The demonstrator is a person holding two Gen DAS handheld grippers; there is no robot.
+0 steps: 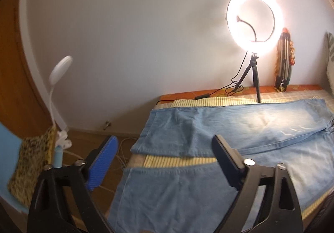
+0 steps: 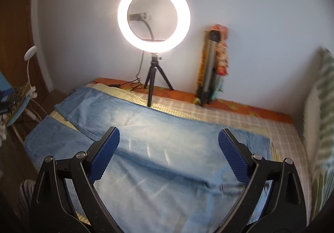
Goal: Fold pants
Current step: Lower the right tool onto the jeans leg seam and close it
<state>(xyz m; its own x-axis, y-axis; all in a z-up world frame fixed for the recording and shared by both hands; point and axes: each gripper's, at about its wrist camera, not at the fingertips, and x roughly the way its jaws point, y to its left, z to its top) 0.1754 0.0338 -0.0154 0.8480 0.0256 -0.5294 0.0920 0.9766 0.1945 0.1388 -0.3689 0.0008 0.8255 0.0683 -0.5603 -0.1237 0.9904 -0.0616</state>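
Light blue denim pants (image 1: 219, 128) lie spread flat on the bed, both legs side by side with a strip of bedding showing between the leg ends. My left gripper (image 1: 165, 147) is open and empty, above the leg ends near the bed's left edge. In the right wrist view the pants (image 2: 158, 145) fill the middle. My right gripper (image 2: 169, 139) is open and empty, above the wider upper part of the pants.
A lit ring light on a black tripod (image 2: 153, 17) stands on the bed's far edge, its cable beside it. A folded tripod with patterned cloth (image 2: 210, 65) leans on the wall. A pillow (image 2: 321, 107) lies at right. A white desk lamp (image 1: 60, 70) stands left, off the bed.
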